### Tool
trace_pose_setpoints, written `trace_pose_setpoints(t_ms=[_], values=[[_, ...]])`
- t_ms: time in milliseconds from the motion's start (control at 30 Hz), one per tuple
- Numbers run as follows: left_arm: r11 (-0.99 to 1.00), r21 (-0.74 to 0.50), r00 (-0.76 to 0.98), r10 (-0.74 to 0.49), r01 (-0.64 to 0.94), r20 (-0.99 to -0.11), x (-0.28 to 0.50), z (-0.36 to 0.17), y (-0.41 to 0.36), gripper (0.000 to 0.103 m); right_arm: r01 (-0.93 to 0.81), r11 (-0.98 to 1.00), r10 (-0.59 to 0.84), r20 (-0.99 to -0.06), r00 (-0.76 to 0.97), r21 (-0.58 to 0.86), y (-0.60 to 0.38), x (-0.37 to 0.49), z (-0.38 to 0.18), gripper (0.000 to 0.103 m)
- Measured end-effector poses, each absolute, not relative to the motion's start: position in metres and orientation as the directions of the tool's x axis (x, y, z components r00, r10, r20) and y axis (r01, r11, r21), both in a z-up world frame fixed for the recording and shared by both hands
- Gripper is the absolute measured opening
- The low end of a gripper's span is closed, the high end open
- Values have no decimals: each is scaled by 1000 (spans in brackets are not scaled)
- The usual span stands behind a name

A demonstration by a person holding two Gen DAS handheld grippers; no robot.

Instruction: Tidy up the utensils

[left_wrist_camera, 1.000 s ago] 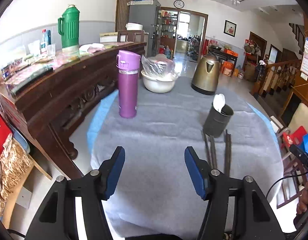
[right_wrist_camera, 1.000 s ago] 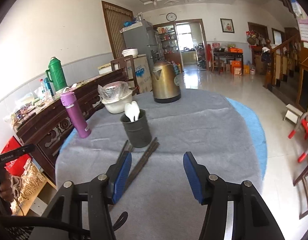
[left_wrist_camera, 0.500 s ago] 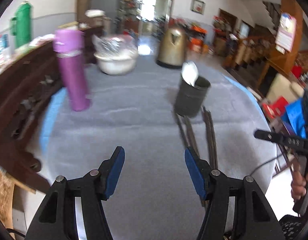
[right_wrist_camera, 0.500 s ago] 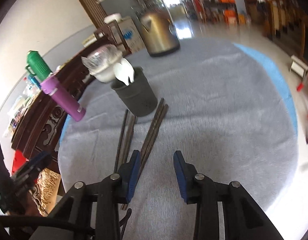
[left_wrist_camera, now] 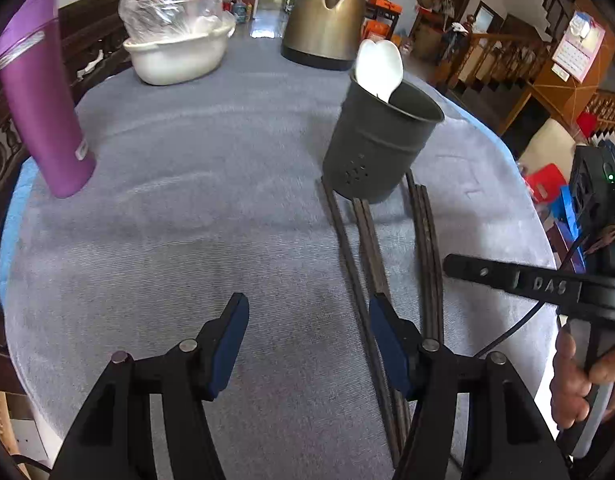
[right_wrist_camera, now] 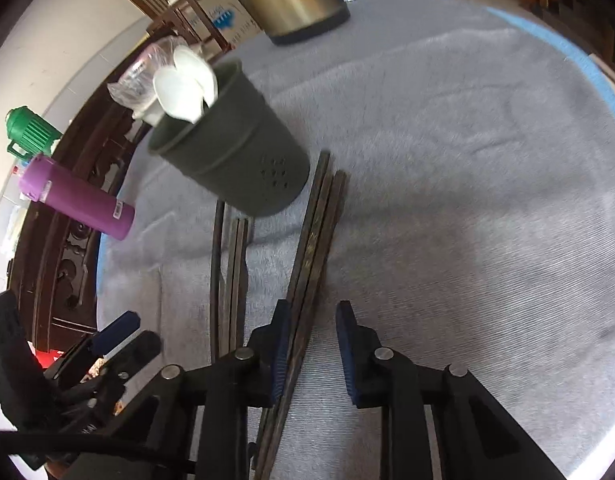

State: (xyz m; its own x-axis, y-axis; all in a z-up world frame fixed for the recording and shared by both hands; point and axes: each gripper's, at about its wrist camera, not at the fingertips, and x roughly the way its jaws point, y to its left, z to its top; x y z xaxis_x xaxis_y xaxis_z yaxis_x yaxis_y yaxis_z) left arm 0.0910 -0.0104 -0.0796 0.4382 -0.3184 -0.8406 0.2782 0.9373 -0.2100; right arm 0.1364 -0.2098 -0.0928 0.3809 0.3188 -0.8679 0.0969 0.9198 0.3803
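The chopsticks (right_wrist_camera: 313,236) lie flat on the grey tablecloth (right_wrist_camera: 467,184), in two bundles running from the foot of the dark utensil cup (right_wrist_camera: 231,152) back toward us. The cup stands upright and already holds white spoons (right_wrist_camera: 185,84). Our right gripper (right_wrist_camera: 309,356) is low over the right-hand bundle, jaws partly apart and holding nothing; the sticks run just inside its left finger, so the bundle sits off centre in the gap. Our left gripper (left_wrist_camera: 307,344) hovers wide open and empty, with the other bundle (left_wrist_camera: 363,240) passing under its right finger.

To grip well, we judge we should shift the right gripper slightly left so the whole bundle lies between the pads, press down to the cloth, then close squarely across the sticks so none slips out or scissors. Thin sticks on soft fabric may roll. A purple flask (left_wrist_camera: 39,92), a white bowl (left_wrist_camera: 179,56) and a brass kettle (left_wrist_camera: 327,16) stand well apart.
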Motion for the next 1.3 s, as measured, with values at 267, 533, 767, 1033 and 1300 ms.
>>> trace_pose_setpoints(t_ms=[267, 533, 767, 1033, 1300], values=[[938, -214, 397, -313, 274, -863, 103, -91, -20, 63, 100, 922, 320, -882, 345, 374, -199, 139, -105, 22], [944, -210, 370, -296, 256, -881, 115, -101, -24, 50, 41, 947, 286, -894, 345, 318, -187, 141, -101, 18], [948, -206, 372, -287, 242, -883, 118, -101, -19, 49, 78, 959, 227, -906, 358, 271, -208, 139, -99, 16], [950, -211, 363, -285, 229, -887, 128, -101, -26, 49, 134, 930, 284, -901, 327, 342, -218, 144, -104, 17], [949, -181, 382, -273, 259, -883, 123, -103, -39, 47, 75, 960, 232, -915, 331, 271, -204, 137, -99, 11]])
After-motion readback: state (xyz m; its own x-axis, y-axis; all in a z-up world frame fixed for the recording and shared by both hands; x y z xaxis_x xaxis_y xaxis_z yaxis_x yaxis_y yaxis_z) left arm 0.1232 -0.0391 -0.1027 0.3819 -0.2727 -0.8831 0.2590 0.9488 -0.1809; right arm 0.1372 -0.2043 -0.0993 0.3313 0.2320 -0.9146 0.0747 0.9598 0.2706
